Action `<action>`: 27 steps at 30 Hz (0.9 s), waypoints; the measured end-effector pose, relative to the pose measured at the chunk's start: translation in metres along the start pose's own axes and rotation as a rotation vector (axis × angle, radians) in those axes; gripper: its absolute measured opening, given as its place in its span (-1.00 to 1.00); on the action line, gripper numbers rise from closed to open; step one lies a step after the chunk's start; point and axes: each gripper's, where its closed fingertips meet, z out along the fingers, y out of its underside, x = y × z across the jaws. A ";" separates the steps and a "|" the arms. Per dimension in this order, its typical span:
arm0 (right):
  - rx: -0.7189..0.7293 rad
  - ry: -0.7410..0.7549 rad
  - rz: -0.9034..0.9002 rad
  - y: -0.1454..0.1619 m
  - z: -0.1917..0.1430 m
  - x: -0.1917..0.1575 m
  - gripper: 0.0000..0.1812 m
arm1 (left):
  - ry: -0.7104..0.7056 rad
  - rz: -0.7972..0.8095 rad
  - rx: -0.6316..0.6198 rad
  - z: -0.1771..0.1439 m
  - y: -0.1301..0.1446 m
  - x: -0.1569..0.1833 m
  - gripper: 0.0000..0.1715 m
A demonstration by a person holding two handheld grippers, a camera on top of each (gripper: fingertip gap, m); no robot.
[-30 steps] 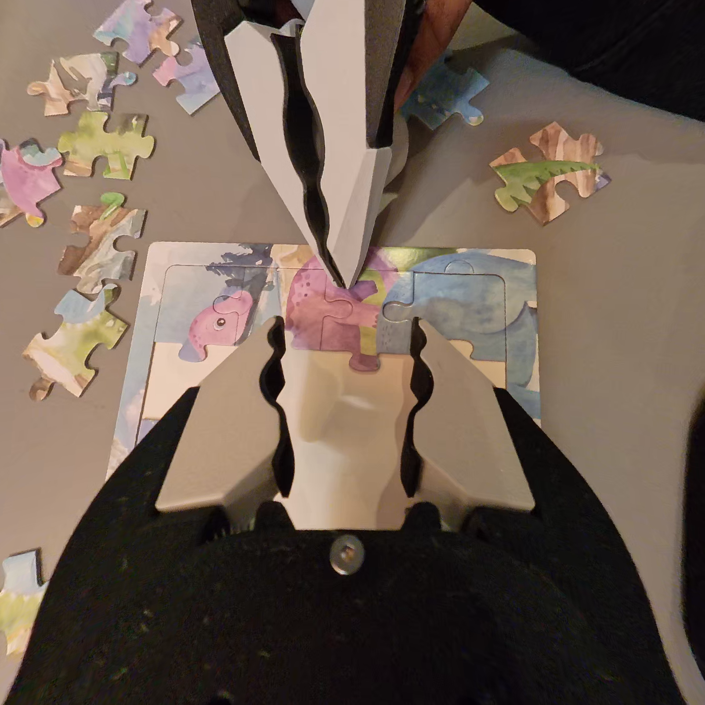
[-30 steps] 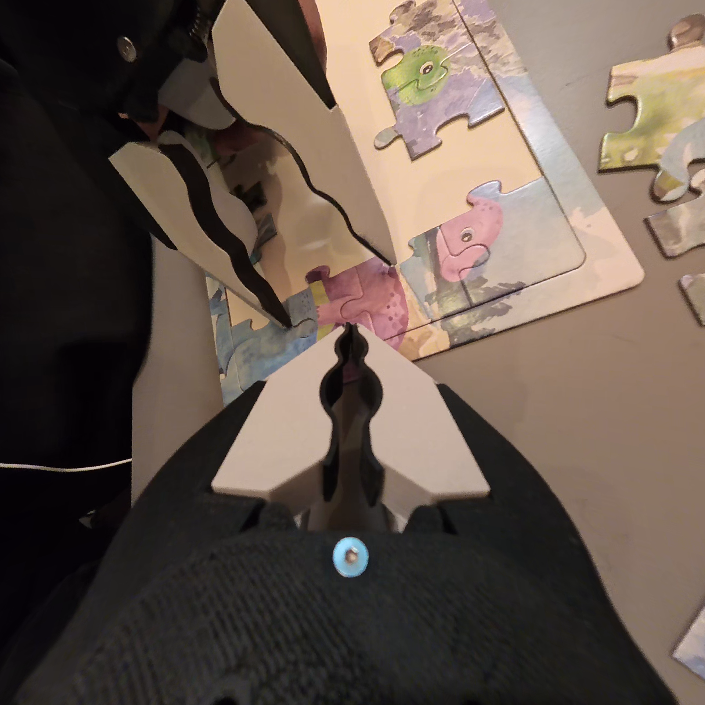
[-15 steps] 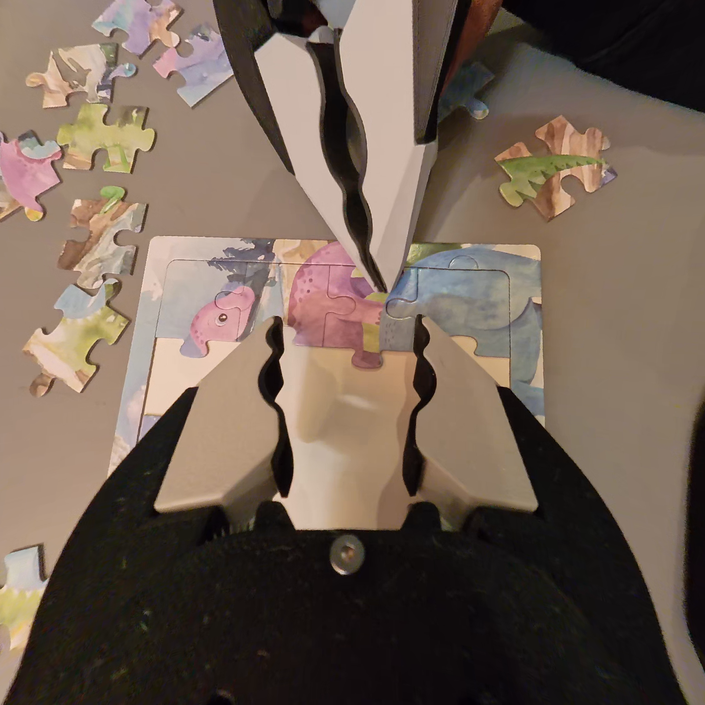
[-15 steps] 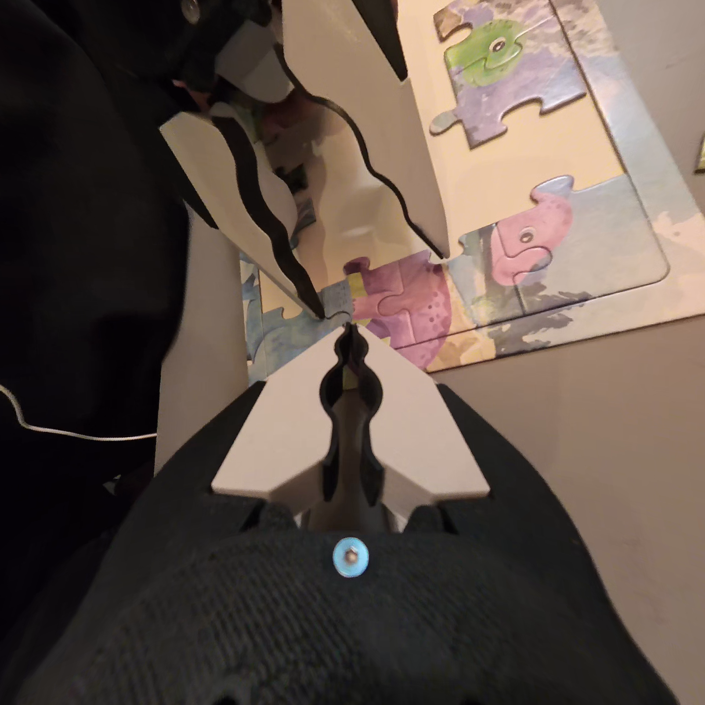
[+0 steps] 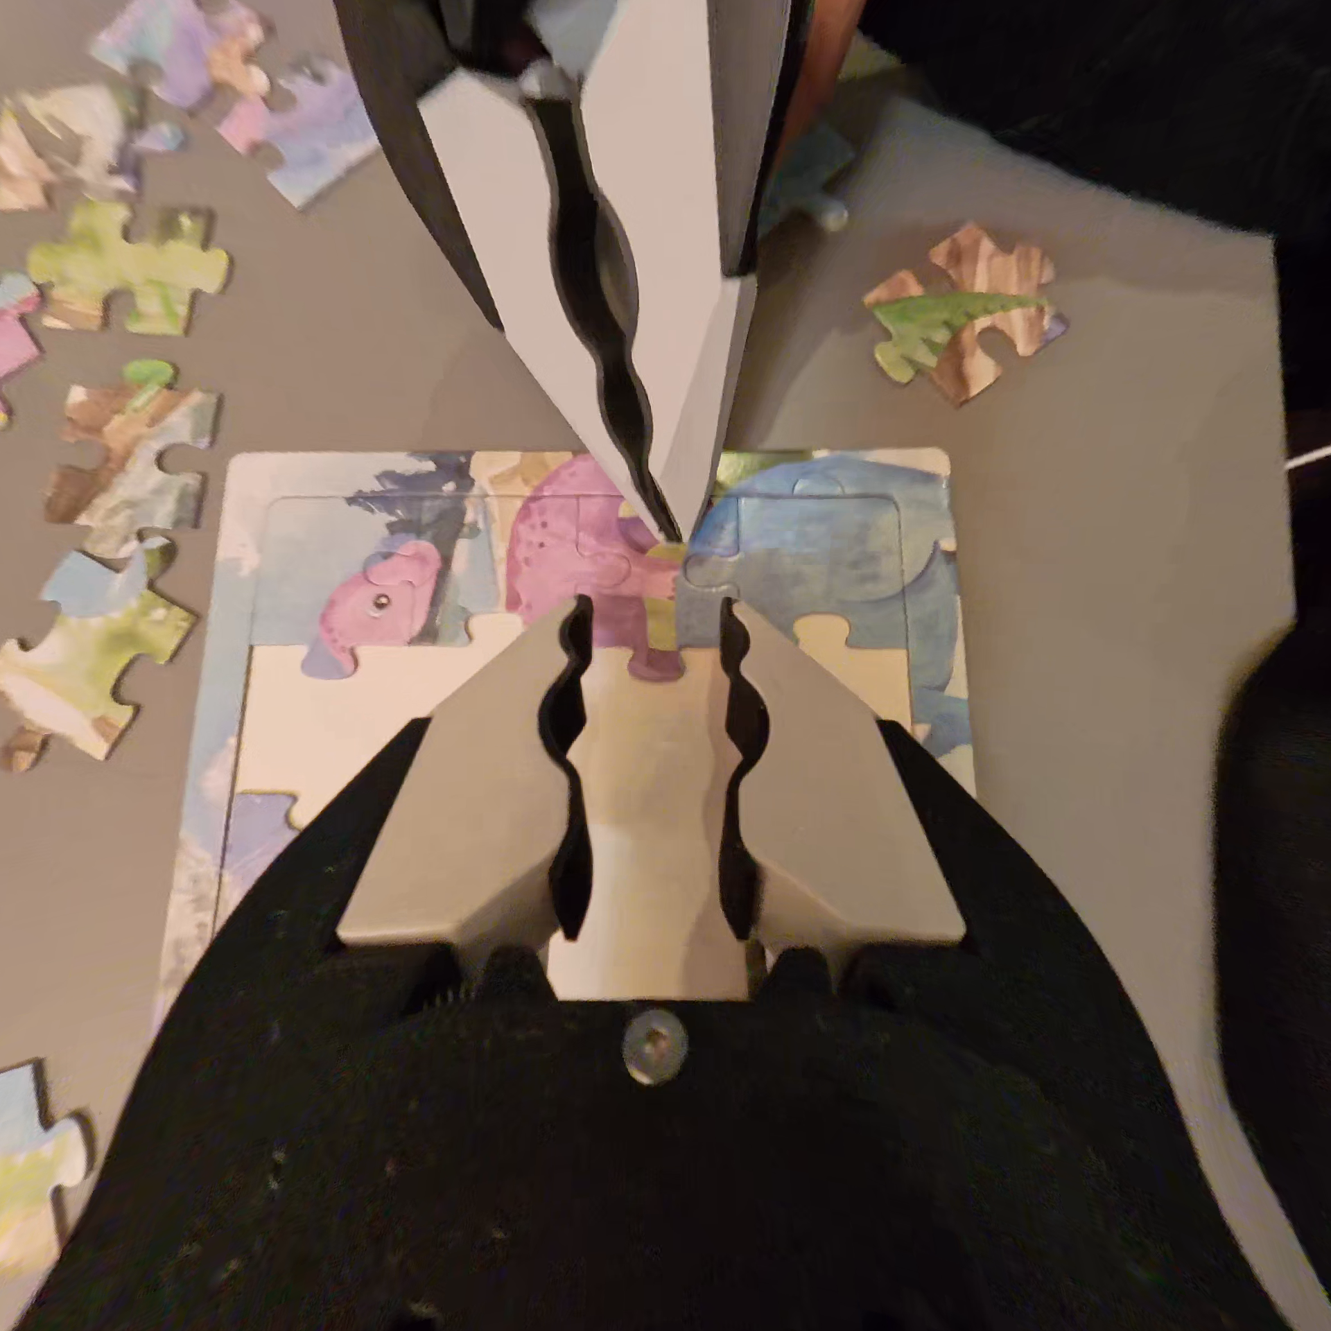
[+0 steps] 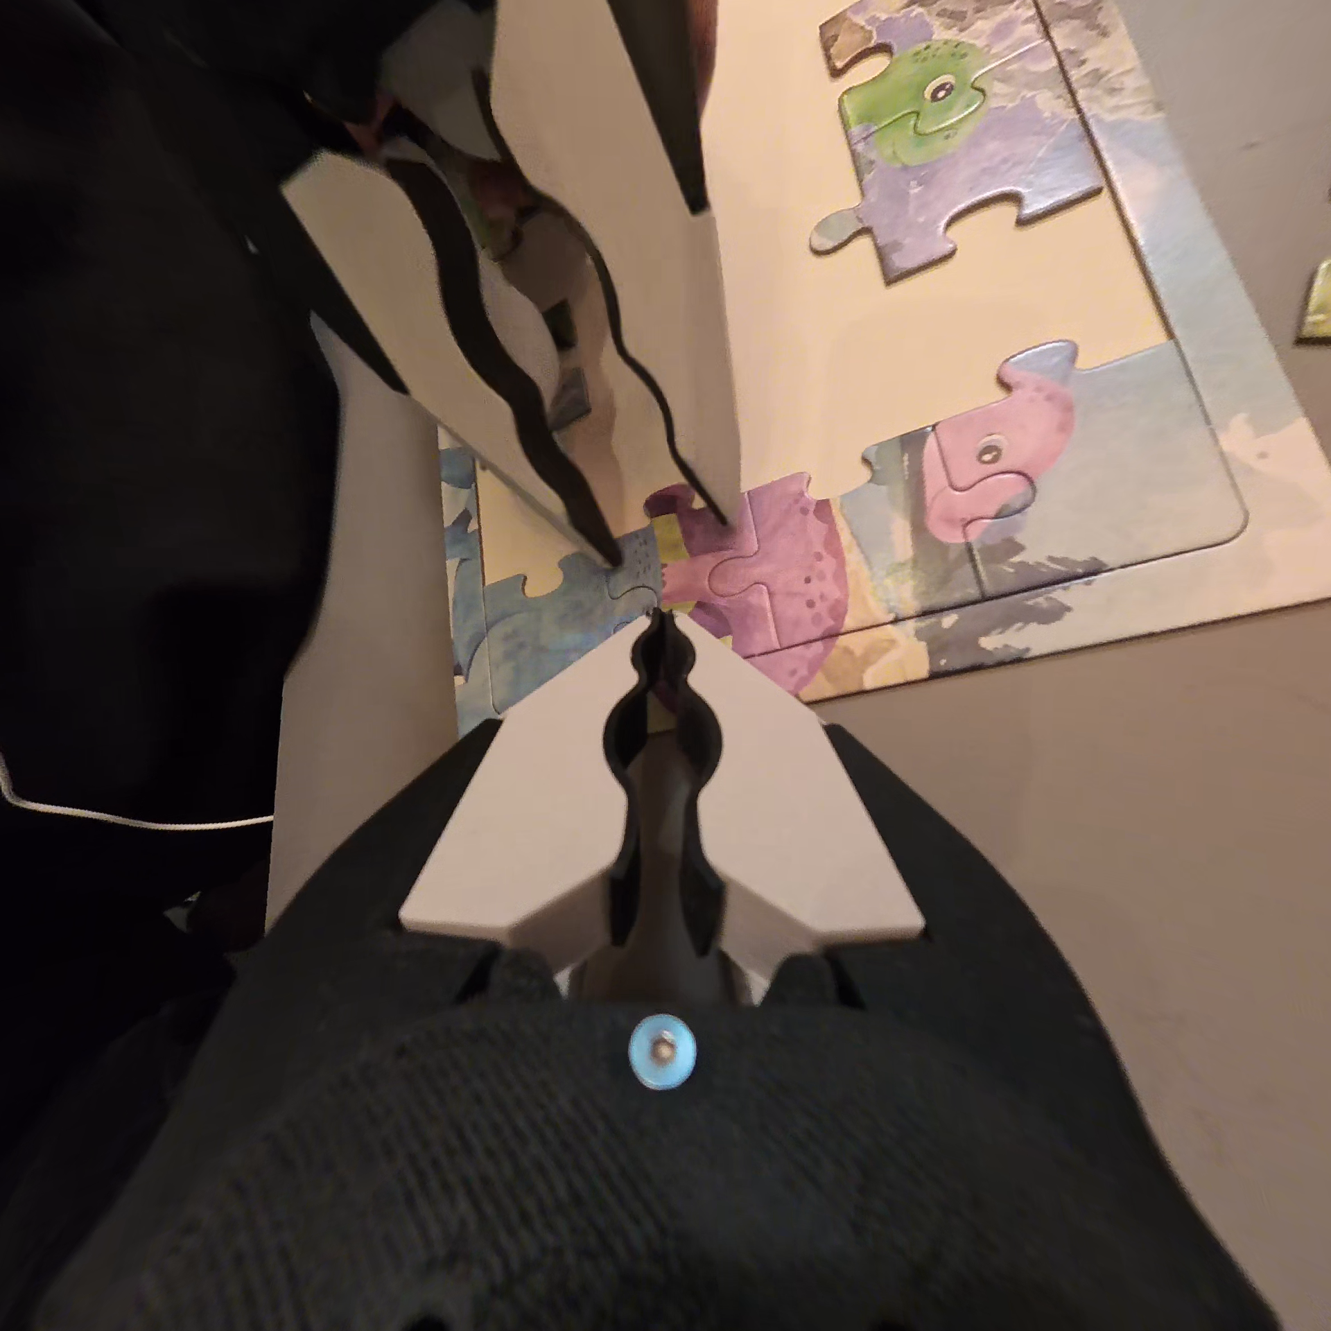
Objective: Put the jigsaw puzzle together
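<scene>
Left gripper [image 5: 654,612] is hovering low over the puzzle tray [image 5: 238,648], jaws standing apart, gripping nothing. Right gripper [image 6: 659,612] is pressing its closed tips down at the seam between the purple dinosaur piece [image 5: 576,562] and the blue dinosaur piece [image 5: 814,554], both sitting in the tray's far row. Loose pieces [image 5: 122,259] are lying on the grey table [image 5: 1080,576] beyond and to the sides.

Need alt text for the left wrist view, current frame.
The shut right gripper presses its tip onto placed pieces in the puzzle tray, where purple and blue dinosaur art meet. The left gripper is open and empty above the tray's bare area. Loose pieces lie on the grey table.
</scene>
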 end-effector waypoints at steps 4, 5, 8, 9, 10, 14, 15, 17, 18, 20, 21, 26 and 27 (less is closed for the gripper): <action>-0.003 0.015 -0.010 0.000 0.000 0.001 -1.00 | 0.004 -0.013 -0.020 0.004 0.003 0.002 -0.82; -0.001 0.030 -0.015 -0.001 0.000 0.003 -1.00 | -0.001 -0.021 -0.019 0.004 0.003 0.001 -0.85; 0.016 0.106 -0.015 -0.005 -0.004 0.015 -1.00 | -0.006 -0.045 -0.010 0.004 0.004 -0.002 -0.93; 0.025 0.158 -0.015 -0.006 -0.008 0.023 -1.00 | -0.010 -0.045 -0.010 0.004 0.004 -0.003 -0.94; 0.034 0.218 -0.023 -0.008 -0.012 0.033 -1.00 | -0.017 -0.041 -0.011 0.004 0.004 -0.004 -0.95; 0.046 0.412 -0.069 -0.010 -0.024 0.056 -1.00 | -0.054 -0.014 -0.017 0.004 0.004 -0.006 -0.99; 0.039 0.382 -0.083 -0.008 -0.022 0.050 -1.00 | -0.055 -0.015 -0.017 0.004 0.004 -0.006 -0.99; 0.035 0.223 -0.113 -0.004 -0.010 0.024 -1.00 | -0.050 -0.028 -0.015 0.004 0.003 -0.006 -0.99; 0.036 0.135 -0.122 -0.002 -0.005 0.012 -1.00 | -0.046 -0.036 -0.013 0.005 0.004 -0.006 -0.99; 0.026 0.100 -0.109 -0.001 -0.003 0.008 -1.00 | -0.040 -0.047 -0.009 0.004 0.004 -0.007 -0.99; 0.028 0.145 -0.107 -0.003 -0.005 0.015 -1.00 | -0.038 -0.049 -0.008 0.004 0.004 -0.007 -0.99; 0.037 0.534 -0.209 -0.008 -0.030 0.062 -1.00 | -0.037 -0.053 -0.007 0.005 0.004 -0.007 -0.99; 0.034 0.566 -0.238 -0.009 -0.032 0.064 -1.00 | -0.035 -0.063 -0.007 0.004 0.003 -0.007 -0.99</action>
